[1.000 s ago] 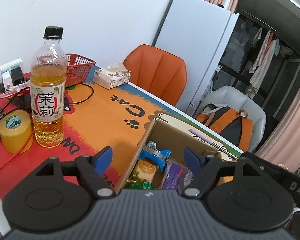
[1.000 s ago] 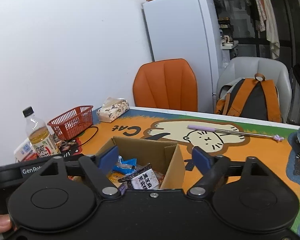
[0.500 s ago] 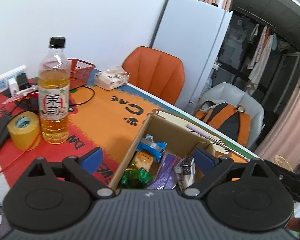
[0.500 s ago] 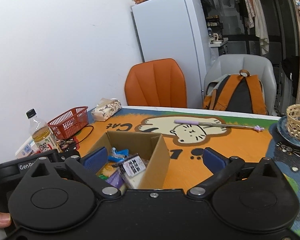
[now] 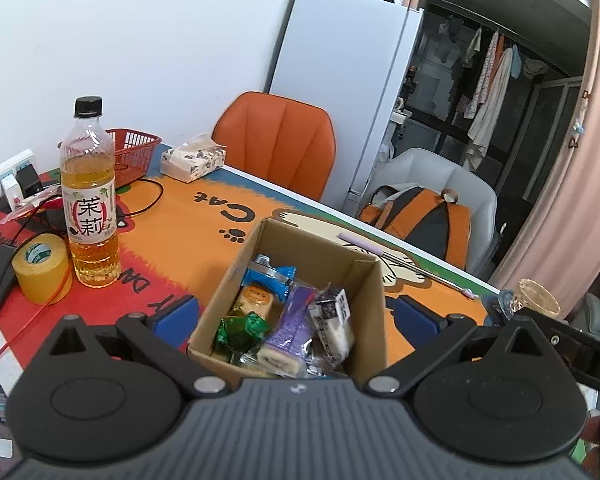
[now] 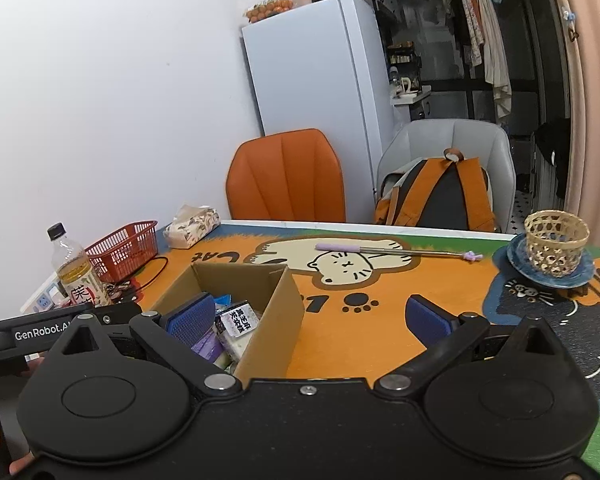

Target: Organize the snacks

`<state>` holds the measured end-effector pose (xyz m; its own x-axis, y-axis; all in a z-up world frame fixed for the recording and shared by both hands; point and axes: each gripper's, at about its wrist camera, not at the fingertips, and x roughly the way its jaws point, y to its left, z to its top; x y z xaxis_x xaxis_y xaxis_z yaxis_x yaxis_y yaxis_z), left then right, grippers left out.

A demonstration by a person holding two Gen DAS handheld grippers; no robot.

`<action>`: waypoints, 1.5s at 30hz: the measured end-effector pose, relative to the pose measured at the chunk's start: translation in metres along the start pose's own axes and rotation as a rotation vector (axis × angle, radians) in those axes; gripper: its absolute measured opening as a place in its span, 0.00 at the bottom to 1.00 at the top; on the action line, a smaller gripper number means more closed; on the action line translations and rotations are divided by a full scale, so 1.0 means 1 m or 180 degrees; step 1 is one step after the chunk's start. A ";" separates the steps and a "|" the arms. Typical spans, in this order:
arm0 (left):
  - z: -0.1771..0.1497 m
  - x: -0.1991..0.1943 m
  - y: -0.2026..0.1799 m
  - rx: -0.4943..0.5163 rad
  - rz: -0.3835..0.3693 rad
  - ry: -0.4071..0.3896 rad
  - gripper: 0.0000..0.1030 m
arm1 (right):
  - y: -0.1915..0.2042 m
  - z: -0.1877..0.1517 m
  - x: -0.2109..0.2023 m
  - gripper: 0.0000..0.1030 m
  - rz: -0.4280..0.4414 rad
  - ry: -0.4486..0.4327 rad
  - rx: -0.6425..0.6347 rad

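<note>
Several wrapped snacks piled in open cardboard box on cat-print surface. Both grippers, left and right, now raised higher above box than moments ago, fingers spread wide, holding nothing. Snacks lying boxed already; stage unclear.

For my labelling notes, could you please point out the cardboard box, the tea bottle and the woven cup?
cardboard box (image 5: 370, 308), left wrist view, right wall.
tea bottle (image 5: 91, 216), left wrist view, label.
woven cup (image 6: 556, 240), right wrist view, side.
</note>
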<state>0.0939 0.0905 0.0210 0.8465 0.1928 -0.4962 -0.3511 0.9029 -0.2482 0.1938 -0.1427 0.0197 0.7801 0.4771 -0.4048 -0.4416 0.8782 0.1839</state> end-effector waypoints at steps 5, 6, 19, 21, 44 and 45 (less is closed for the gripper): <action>-0.004 -0.008 -0.005 0.0044 -0.0055 0.0052 1.00 | -0.009 -0.001 -0.013 1.00 -0.0071 0.0009 0.0062; -0.005 -0.011 -0.007 0.0057 -0.0065 0.0051 1.00 | -0.011 -0.002 -0.015 1.00 -0.0087 0.0018 0.0066; -0.017 -0.046 -0.022 0.0288 -0.0220 0.0069 1.00 | -0.029 -0.008 -0.053 1.00 -0.0293 -0.0001 0.0082; -0.018 -0.051 -0.022 0.0301 -0.0229 0.0068 1.00 | -0.032 -0.009 -0.059 1.00 -0.0313 -0.0006 0.0090; -0.037 -0.092 -0.020 0.0520 -0.0263 0.0146 1.00 | -0.024 -0.014 -0.107 1.00 -0.0121 0.0162 -0.0064; -0.037 -0.093 -0.020 0.0527 -0.0256 0.0142 1.00 | -0.023 -0.014 -0.108 1.00 -0.0125 0.0160 -0.0079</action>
<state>0.0075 0.0405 0.0416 0.8493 0.1036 -0.5176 -0.2093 0.9663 -0.1499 0.1135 -0.2154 0.0468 0.7741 0.4392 -0.4559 -0.4223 0.8948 0.1449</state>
